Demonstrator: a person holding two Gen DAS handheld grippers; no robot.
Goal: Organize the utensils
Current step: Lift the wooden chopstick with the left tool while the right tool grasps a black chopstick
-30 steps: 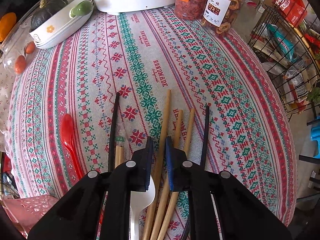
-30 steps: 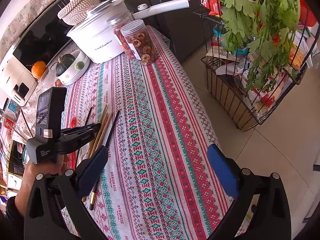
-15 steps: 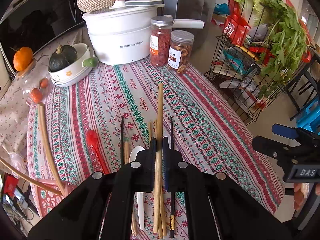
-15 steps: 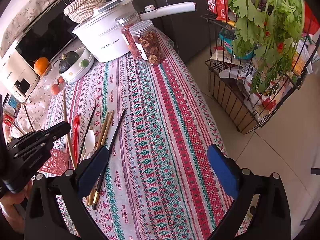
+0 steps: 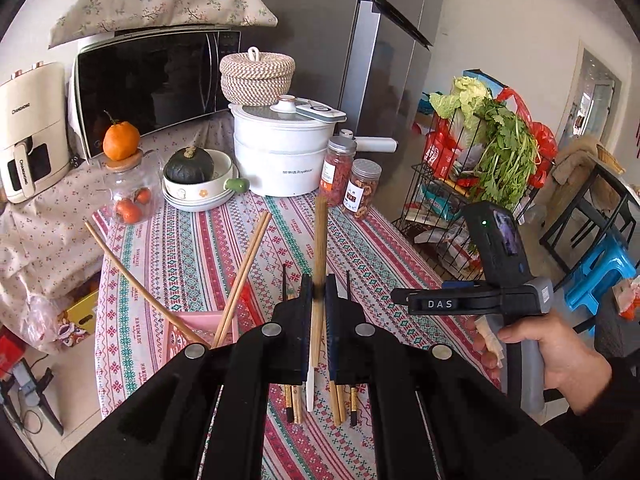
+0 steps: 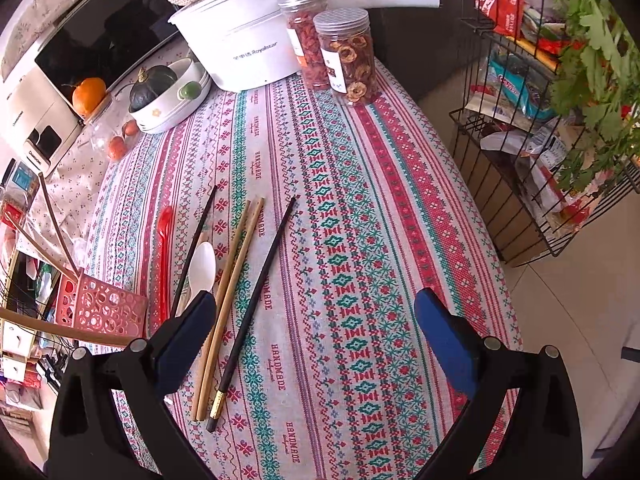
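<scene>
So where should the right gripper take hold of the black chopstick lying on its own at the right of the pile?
Take the black chopstick at mid-shaft, from above, with the right gripper turned so its fingers close across the stick. It lies flat on the tablecloth, and the middle stands apart from the wooden pair; near the gold-banded end the gap narrows.

White pot (image 5: 280, 152); two jars (image 6: 344, 52); squash (image 5: 189, 165).
</scene>
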